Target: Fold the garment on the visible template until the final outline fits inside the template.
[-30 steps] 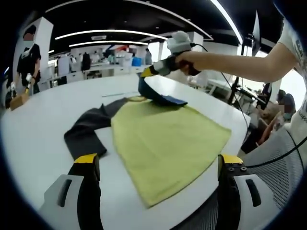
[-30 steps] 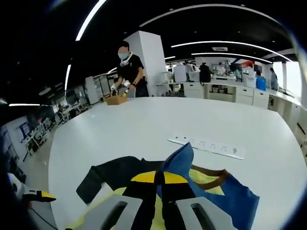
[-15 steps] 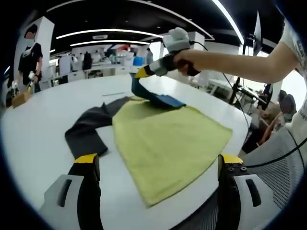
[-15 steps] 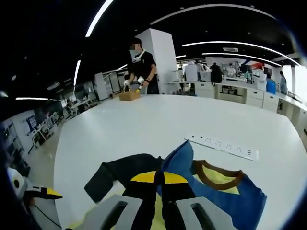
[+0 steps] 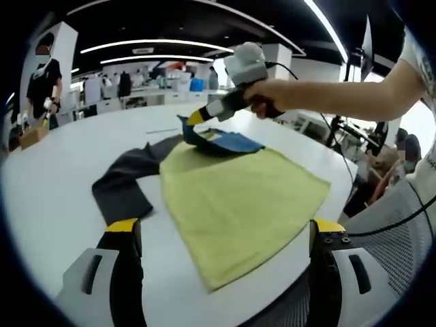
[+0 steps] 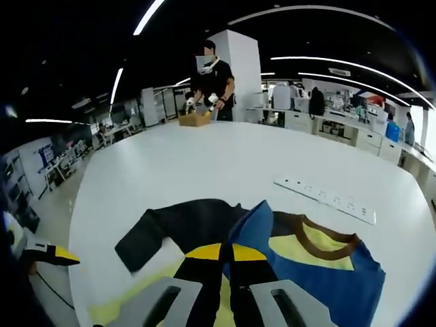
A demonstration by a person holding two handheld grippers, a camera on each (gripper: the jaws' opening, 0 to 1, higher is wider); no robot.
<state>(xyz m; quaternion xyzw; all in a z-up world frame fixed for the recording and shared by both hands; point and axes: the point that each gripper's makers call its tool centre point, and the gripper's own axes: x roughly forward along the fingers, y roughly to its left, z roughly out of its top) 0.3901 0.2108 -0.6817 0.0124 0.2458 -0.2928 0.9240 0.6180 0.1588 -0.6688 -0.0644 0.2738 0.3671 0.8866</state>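
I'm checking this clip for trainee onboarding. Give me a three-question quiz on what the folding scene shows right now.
1. True or false: the right gripper is shut on the garment's blue sleeve.
2. What colour is the sleeve lying flat on the white table? A) dark grey B) red C) white
3. What long white item lies on the table beyond the garment?

Key: 1 true. 2 A. 3 a power strip.

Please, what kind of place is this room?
Probably an open-plan office or lab: a large white table carrying a white power strip, long ceiling light strips, and white counters at the back.
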